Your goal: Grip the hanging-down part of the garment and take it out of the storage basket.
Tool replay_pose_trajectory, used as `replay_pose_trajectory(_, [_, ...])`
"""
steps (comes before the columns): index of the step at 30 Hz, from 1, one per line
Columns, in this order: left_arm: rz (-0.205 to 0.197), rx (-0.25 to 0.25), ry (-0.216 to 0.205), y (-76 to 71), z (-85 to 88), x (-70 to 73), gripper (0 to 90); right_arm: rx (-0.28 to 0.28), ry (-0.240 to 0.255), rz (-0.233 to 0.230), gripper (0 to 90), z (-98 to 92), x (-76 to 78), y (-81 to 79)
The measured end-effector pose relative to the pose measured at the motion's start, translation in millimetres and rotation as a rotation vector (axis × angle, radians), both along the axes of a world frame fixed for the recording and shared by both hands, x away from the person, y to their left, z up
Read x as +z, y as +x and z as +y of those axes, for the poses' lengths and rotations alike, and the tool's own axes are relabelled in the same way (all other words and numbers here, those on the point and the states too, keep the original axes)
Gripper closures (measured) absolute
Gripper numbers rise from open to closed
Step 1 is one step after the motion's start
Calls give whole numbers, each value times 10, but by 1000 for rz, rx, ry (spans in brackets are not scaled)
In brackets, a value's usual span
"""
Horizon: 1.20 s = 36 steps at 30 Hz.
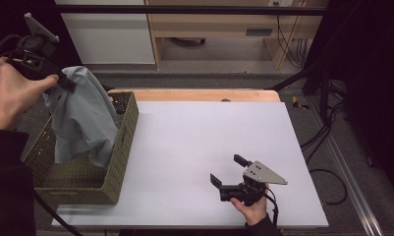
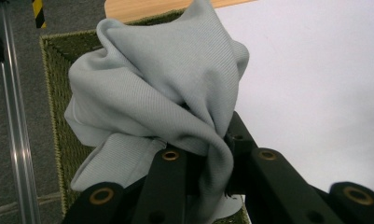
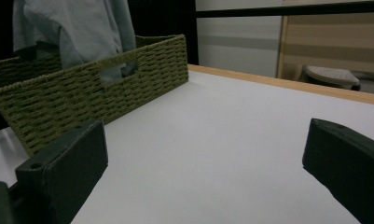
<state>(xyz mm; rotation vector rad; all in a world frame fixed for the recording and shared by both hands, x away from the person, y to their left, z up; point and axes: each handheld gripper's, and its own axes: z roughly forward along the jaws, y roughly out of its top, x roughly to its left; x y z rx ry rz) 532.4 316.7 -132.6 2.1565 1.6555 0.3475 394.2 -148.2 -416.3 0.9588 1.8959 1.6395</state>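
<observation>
A pale grey-blue cloth (image 1: pixel 81 118) hangs from my left gripper (image 1: pixel 67 82), lifted above a green woven basket (image 1: pixel 121 147) at the table's left; its lower end still dips into the basket. In the left gripper view the cloth (image 2: pixel 166 88) is bunched between the shut jaws, over the basket (image 2: pixel 51 98). My right gripper (image 1: pixel 229 171) rests low on the white table top (image 1: pixel 199 132) near the front right, open and holding nothing. From the right gripper view the basket (image 3: pixel 82 88) and the hanging cloth (image 3: pixel 77 28) stand ahead at the left.
A dark object (image 1: pixel 120 102) lies in the basket's far corner. The wooden table edge (image 1: pixel 204 94) runs along the back. Shelving and cables stand beyond on the floor, and cables (image 1: pixel 327 137) trail at the right.
</observation>
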Motion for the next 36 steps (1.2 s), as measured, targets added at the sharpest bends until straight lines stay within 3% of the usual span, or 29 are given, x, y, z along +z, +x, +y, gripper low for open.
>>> replay_pose_trajectory(4, [0,-3,0,2,-6,17,804,30,-2,-7,2,147,43,49])
replay_pose_trajectory(11, [6,-1,1,7,-4,31,804,110,16,-14,2,584,166,187])
replay_pose_trajectory(26, [8,-4,0,23,16,0,804,183,54,3,13,1273,269,497])
replay_pose_trajectory(36, [2,-4,-6,-8,50,15,804,232,30,16,19,1782,294,652])
